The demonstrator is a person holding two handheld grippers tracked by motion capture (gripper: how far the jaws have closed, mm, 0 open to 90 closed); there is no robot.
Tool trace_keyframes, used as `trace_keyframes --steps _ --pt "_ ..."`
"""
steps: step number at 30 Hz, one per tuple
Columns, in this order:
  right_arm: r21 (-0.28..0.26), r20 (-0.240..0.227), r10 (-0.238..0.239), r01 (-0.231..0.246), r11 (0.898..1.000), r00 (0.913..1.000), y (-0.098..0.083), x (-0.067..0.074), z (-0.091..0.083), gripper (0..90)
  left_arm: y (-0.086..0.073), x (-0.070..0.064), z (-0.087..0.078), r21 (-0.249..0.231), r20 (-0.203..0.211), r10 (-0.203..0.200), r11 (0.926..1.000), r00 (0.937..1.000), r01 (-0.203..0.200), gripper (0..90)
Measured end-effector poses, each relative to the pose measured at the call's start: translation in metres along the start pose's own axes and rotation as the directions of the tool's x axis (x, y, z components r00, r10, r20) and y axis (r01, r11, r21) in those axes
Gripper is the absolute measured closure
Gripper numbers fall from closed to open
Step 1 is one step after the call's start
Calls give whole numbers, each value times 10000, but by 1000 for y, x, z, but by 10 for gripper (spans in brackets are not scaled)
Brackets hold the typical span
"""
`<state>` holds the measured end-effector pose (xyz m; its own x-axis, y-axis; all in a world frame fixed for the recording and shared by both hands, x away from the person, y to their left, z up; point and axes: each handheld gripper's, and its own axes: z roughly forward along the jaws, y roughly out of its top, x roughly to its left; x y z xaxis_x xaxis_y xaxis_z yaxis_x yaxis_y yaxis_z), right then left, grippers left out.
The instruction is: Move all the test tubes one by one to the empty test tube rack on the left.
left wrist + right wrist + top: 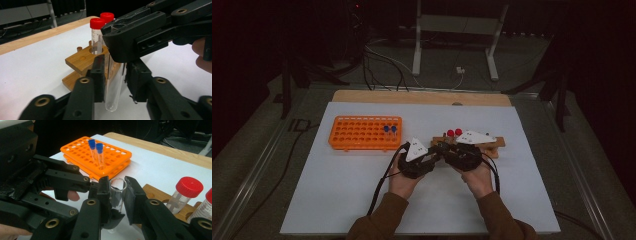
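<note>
**Both claws on one open tube beside wooden rack**

High view: left claw (434, 151) and right claw (447, 150) meeting nose to nose at left end of wooden rack (492, 145) on white bench (362, 190); tube between them hidden. Orange rack (362, 135) well apart to the left, two blue-capped tubes (389, 129) standing in it.

Left gripper view: clear tube (112, 95), uncapped, upright; lower part between left claw (113, 80), left pad touching, contact at other pad unclear. Right claw (117, 42) clamped near its top. Two red-capped tubes (97, 37) standing in wooden rack behind.

Right gripper view: open tube rim (118, 183) visible between right claw pads, gripped.
</note>
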<state>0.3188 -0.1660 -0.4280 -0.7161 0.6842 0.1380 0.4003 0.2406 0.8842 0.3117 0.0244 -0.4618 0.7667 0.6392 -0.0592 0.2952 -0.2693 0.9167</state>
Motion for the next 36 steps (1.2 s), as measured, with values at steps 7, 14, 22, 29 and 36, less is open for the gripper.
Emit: trace_keyframes --steps 7,14,22,29,36 --pt "-9 -19 5 -5 10000 10000 0 -1 0 741 0 1 0 19 94 15 10000 10000 -15 755" --pt "-369 13 167 -166 9992 9999 1 -7 -7 491 -3 6 -2 122 -59 -59 9999 10000 60 756" --pt "-293 725 168 -147 9995 9972 -4 -16 -16 236 -6 14 -9 94 -251 -225 9997 9994 227 756" --pt "-209 1270 -137 165 9996 9918 -10 -21 -22 128 -8 22 -18 16 -403 -357 9994 9985 358 756" --pt "-83 1657 -345 364 9993 9856 -16 -26 -27 13 -8 29 -27 -64 -595 -391 9992 9975 387 755"
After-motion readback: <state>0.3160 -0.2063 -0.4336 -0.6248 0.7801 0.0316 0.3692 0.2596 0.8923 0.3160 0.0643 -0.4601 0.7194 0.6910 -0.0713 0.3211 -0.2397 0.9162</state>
